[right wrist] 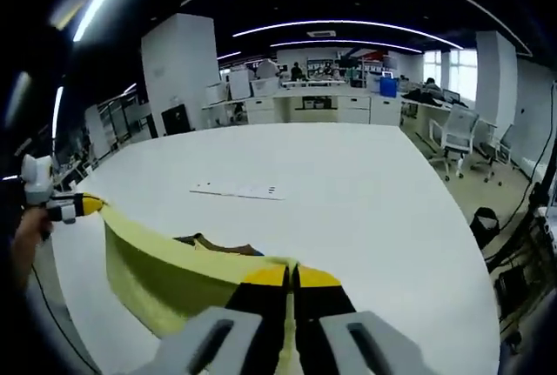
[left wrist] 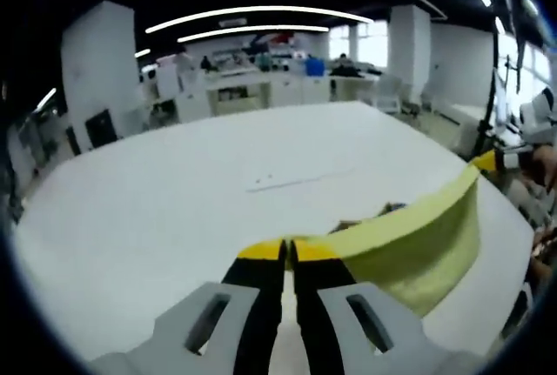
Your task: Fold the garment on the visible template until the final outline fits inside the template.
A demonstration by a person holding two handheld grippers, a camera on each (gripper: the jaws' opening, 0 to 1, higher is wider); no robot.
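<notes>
- While it hangs stretched between the two grippers, the pale yellow garment is lifted off the white table, its top edge pulled into a taut band and the rest drooping below it.
- At one end of that edge, the left gripper has its yellow-tipped jaws pressed together on the cloth, with only a thin slit between them.
- At the other end, the right gripper pinches the same edge in the same way, jaws closed on the fabric.
- From the left gripper view, the right gripper's yellow tip shows at the far end of the garment, with a person's hand behind it.
- From the right gripper view, the left gripper shows at the far end of the garment, with a hand just beside it.
- Behind the garment's top edge in the right gripper view, a small patch of brown peeks out; I cannot tell what it is.
- Beyond the garment, on the table's middle, lies a thin pale strip with small marks.
- Past the table's far edge stand white counters, a white pillar and an office chair.
</notes>
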